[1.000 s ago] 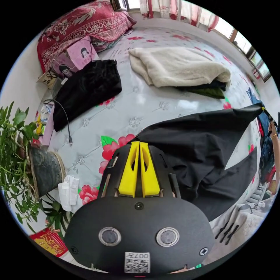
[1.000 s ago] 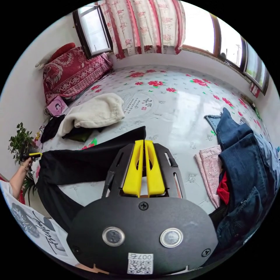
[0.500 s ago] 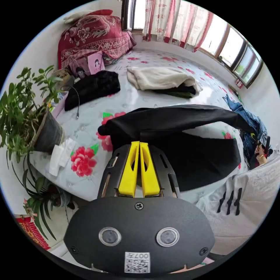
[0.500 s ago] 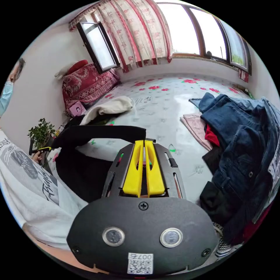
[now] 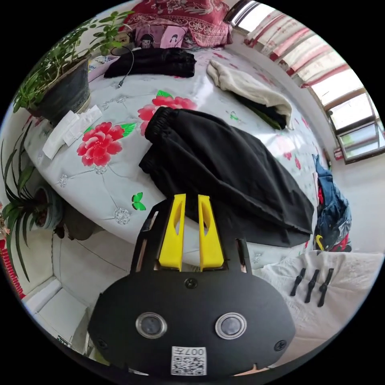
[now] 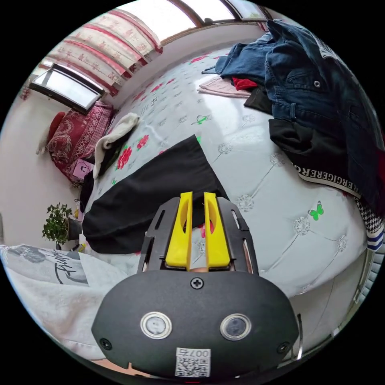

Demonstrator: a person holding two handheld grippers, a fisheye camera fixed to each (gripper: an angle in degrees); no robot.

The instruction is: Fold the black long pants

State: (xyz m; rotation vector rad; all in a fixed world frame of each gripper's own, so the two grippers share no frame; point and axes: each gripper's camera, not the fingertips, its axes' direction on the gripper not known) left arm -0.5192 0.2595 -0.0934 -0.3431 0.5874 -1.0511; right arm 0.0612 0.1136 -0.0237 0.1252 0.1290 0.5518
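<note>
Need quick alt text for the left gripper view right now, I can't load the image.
The black pants lie folded in half on a flowered bed cover, waistband toward a potted plant. The left gripper hovers near their edge, jaws slightly apart and holding nothing.

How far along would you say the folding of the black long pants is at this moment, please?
Done: the black long pants lie on the bed folded lengthwise, one leg over the other, waistband towards the plant. In hand: nothing; the left gripper and right gripper both have parted, empty jaws, next to the fabric. Left: probably folding the long shape crosswise into a compact stack.
</note>
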